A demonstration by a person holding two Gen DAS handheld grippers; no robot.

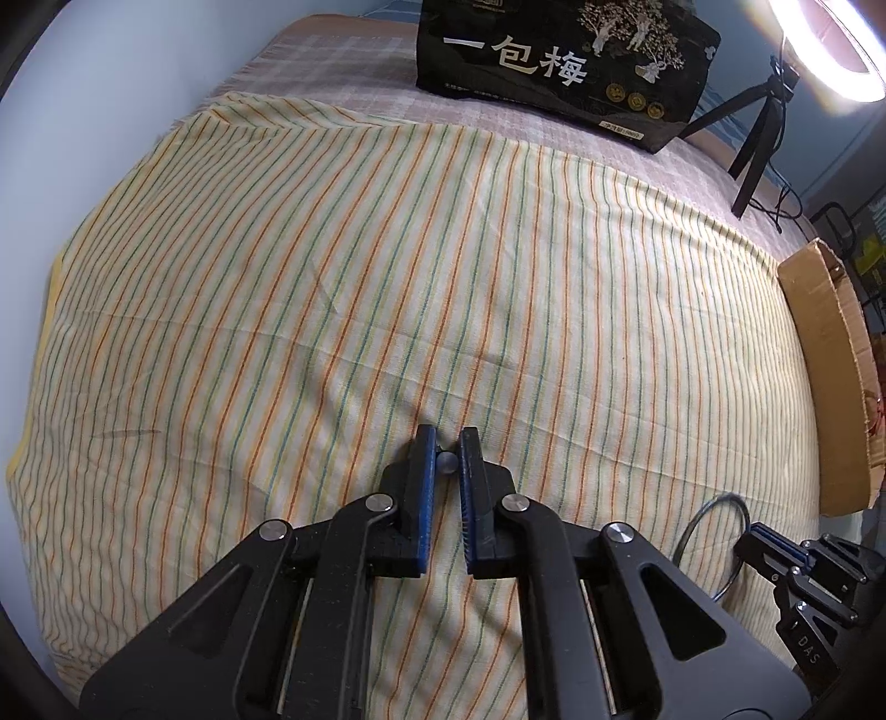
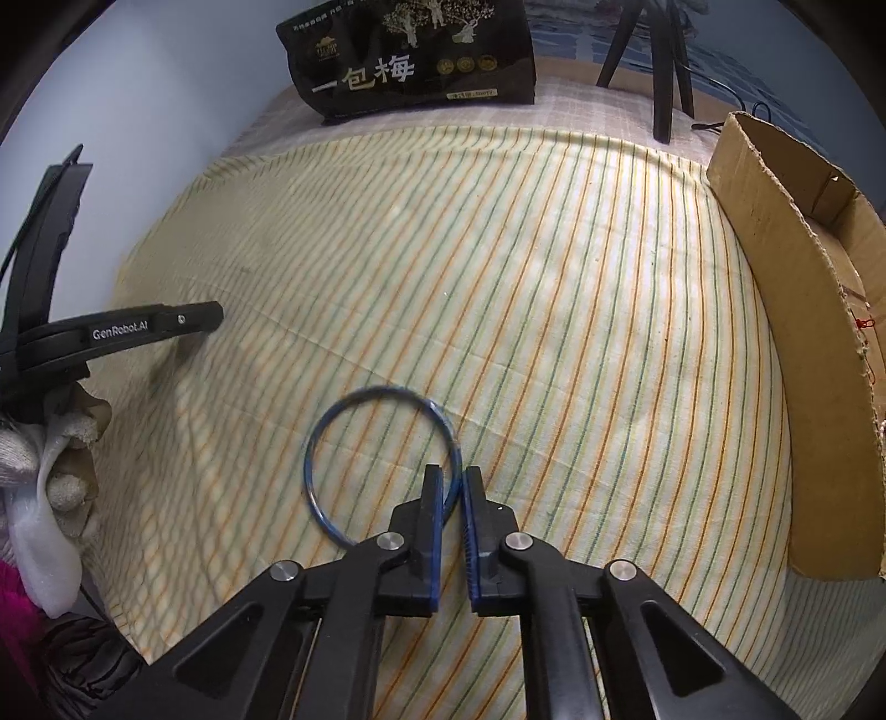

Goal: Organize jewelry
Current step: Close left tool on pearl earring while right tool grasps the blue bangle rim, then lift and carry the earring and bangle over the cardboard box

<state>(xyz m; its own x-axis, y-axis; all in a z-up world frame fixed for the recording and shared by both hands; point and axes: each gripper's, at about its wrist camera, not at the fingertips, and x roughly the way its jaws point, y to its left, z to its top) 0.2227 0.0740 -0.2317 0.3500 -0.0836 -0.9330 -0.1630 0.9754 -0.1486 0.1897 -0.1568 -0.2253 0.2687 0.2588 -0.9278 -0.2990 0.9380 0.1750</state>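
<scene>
My right gripper is shut on a thin blue bangle, pinching its right side; the ring hangs out to the left over the striped cloth. The bangle also shows in the left wrist view, with the right gripper at the lower right. My left gripper is shut on a small grey bead between its blue pads, low over the cloth. The left gripper's side shows at the left edge of the right wrist view.
An open cardboard box stands along the right edge of the cloth, also in the left wrist view. A black snack bag stands at the back. A tripod with a ring light is at the back right.
</scene>
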